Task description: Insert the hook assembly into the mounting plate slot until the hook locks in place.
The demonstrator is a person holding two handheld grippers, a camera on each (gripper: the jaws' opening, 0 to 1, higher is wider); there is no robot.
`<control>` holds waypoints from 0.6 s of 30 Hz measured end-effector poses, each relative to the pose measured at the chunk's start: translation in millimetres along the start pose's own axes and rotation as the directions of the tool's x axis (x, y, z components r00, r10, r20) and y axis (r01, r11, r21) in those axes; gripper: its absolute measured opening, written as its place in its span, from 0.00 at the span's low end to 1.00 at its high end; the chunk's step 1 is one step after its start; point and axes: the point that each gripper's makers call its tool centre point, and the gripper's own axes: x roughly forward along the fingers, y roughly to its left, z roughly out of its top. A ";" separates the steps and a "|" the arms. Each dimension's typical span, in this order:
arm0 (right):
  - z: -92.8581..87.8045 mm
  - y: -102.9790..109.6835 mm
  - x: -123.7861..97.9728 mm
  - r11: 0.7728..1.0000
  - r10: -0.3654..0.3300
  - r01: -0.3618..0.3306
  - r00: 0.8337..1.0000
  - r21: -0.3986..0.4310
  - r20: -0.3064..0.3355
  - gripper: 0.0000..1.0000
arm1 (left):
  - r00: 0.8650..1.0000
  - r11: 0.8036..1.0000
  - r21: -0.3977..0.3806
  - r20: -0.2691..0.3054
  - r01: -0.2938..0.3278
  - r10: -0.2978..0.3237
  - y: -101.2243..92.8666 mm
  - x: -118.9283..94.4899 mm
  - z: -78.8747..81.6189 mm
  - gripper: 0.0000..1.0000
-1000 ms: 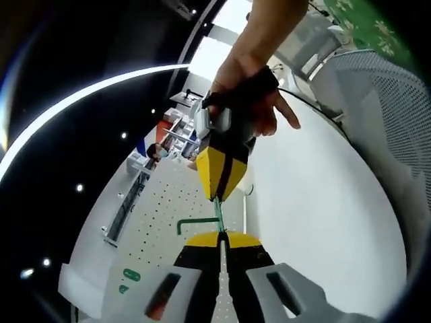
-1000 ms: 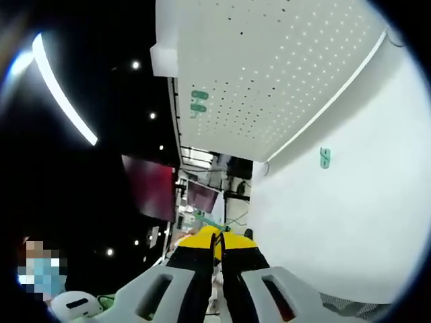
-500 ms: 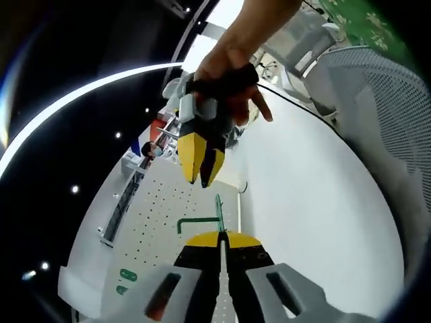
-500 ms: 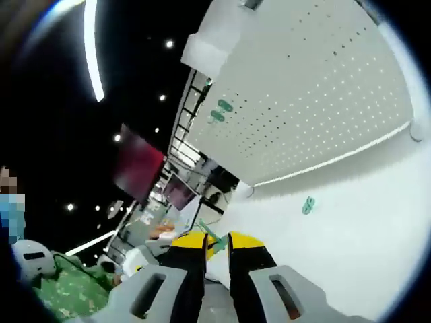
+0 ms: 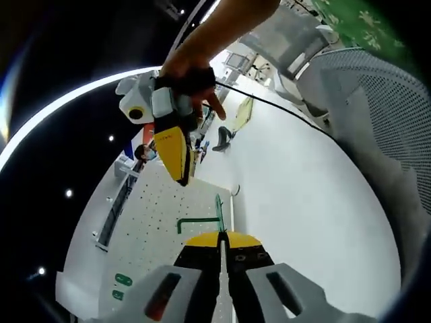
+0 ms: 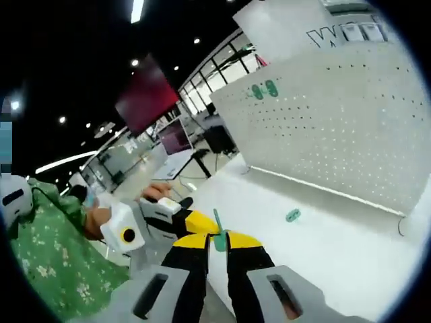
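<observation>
White pegboard (image 5: 158, 222) lies ahead of the left gripper (image 5: 220, 237), beyond the hook tip; it stands upright at the back of the desk (image 6: 323, 235) in the right gripper view. Left gripper clamped on green hook (image 5: 217, 214), long axis pointing forward, bent arm leftward. Right gripper (image 5: 180, 176), together, holding nothing, hovers above.

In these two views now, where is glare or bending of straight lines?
Left gripper view: the ceiling light strip bends into an arc and glares; the white table is washed out. Right gripper view: the pegboard bulges from fisheye distortion, evenly lit.
</observation>
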 end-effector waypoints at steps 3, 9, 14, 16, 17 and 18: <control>-2.6 -0.1 2.6 0.998 -0.003 -0.002 0.997 -0.057 -0.078 0.08 | 1.000 1.000 0.001 0.004 0.005 -0.005 -1.5 1.0 1.4 0.02; -6.1 -3.4 10.7 0.987 -0.005 -0.032 0.974 -0.159 -0.225 0.08 | 0.999 1.000 0.003 0.015 0.029 -0.029 -8.1 4.3 4.8 0.02; -10.0 -7.9 17.5 0.975 -0.021 -0.052 0.946 -0.216 -0.324 0.08 | 0.999 0.999 0.014 0.023 0.047 -0.047 -11.9 6.4 7.5 0.02; -12.5 -7.3 19.8 0.973 -0.008 -0.077 0.931 -0.219 -0.364 0.08 | 0.998 0.999 0.014 0.027 0.052 -0.052 -12.5 6.7 8.6 0.02; -13.2 -7.8 21.0 0.971 -0.007 -0.085 0.925 -0.225 -0.380 0.07 | 0.998 0.999 0.016 0.027 0.052 -0.053 -12.5 6.8 8.8 0.02; -15.3 -6.5 21.0 0.969 0.002 -0.101 0.916 -0.226 -0.401 0.07 | 0.998 0.998 0.018 0.030 0.058 -0.058 -13.2 7.0 9.2 0.02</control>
